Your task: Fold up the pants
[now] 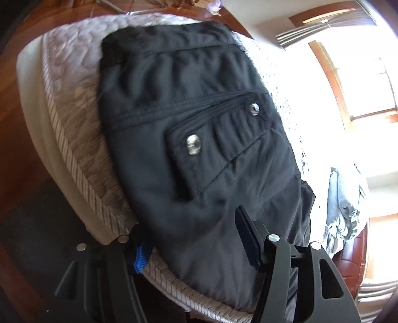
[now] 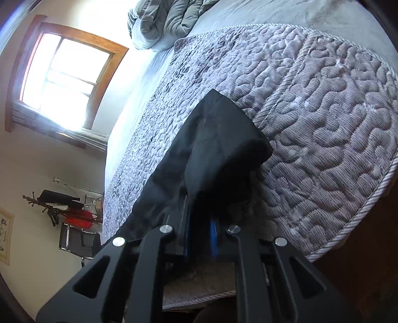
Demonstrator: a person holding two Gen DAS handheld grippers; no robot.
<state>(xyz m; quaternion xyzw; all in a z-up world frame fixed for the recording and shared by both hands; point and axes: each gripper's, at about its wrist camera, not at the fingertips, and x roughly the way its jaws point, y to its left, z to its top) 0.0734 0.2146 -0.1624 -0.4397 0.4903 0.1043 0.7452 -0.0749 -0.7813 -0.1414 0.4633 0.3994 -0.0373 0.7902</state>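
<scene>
Black pants [image 1: 189,139] lie on the quilted bed [image 1: 72,94], waistband and a buttoned back pocket facing up. My left gripper [image 1: 191,246] is open, its fingers straddling the near part of the pants at the bed's edge; its left finger is partly hidden under the fabric. In the right wrist view, my right gripper [image 2: 199,221] is shut on a lifted end of the black pants [image 2: 219,149], which rises from between the blue pads [image 2: 213,236] and drapes over the quilt [image 2: 323,119].
A rumpled grey duvet [image 2: 169,22] sits at the far end of the bed. A window [image 2: 64,82] glares bright. A coat rack and a chair [image 2: 74,223] stand by the wall. Wooden floor [image 1: 15,139] surrounds the bed.
</scene>
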